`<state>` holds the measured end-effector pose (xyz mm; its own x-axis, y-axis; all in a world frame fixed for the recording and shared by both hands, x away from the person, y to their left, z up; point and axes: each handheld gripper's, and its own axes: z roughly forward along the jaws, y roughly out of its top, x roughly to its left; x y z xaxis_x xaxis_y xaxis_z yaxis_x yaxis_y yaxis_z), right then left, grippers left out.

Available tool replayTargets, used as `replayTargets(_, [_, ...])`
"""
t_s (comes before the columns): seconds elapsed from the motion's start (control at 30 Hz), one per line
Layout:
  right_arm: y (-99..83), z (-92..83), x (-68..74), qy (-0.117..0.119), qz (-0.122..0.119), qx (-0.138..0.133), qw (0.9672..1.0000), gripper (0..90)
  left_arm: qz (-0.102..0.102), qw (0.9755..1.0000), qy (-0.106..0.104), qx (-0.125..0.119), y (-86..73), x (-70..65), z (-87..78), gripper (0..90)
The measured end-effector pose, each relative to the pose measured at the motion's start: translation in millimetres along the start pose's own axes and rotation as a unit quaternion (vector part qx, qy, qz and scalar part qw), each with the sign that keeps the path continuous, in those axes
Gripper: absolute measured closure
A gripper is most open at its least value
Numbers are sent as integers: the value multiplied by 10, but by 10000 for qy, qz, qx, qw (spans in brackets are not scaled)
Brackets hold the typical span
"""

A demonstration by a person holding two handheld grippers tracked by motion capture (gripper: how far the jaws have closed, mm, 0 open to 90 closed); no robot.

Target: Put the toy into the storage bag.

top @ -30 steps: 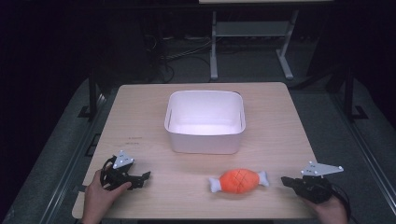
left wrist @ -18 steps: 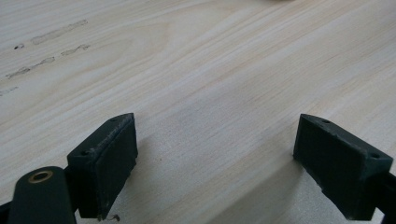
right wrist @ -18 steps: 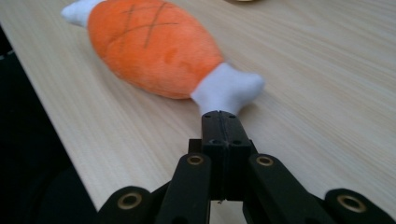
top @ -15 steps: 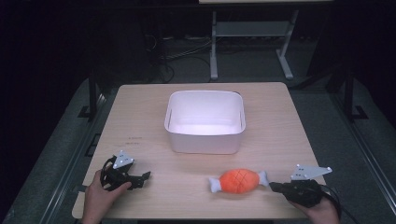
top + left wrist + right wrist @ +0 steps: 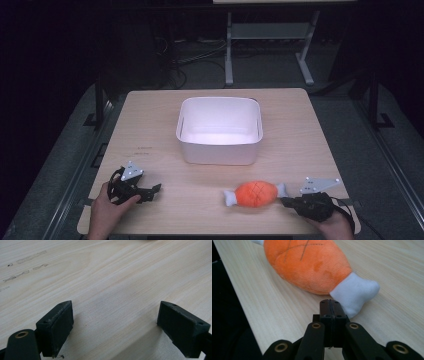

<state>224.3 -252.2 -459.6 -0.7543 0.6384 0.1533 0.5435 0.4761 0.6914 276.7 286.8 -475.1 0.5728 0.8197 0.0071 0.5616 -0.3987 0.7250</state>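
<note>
An orange plush drumstick (image 5: 255, 193) with white bone ends lies on the wooden table (image 5: 300, 145) near the front edge, right of centre. My right gripper (image 5: 286, 202) is shut with nothing in it; its tips sit right by the toy's right white end (image 5: 355, 292). In the right gripper view the shut jaws point at that white end, with the orange body (image 5: 307, 263) beyond. My left gripper (image 5: 153, 191) rests at the front left of the table, open and empty. Its pads (image 5: 58, 326) stand wide apart over bare wood.
A white rectangular bin (image 5: 220, 131) stands empty in the middle of the table, behind the toy. A metal stand (image 5: 265, 35) and cables lie on the dark floor beyond the table's far edge. Faint marks (image 5: 27, 258) show on the wood by the left gripper.
My right gripper has moved left along the front edge until its tips reach the toy's right white end. The left gripper and the toy have stayed in place.
</note>
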Motion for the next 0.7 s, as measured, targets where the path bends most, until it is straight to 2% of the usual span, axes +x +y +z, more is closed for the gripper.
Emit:
replayTargets(0.5, [116, 70, -212, -244, 105, -109, 9996, 891, 1, 10000, 1, 0, 0, 0, 0, 128])
replayTargets(0.7, [206, 154, -254, -260, -17, -101, 9996, 891, 1, 10000, -2, 5, 0, 0, -1, 128])
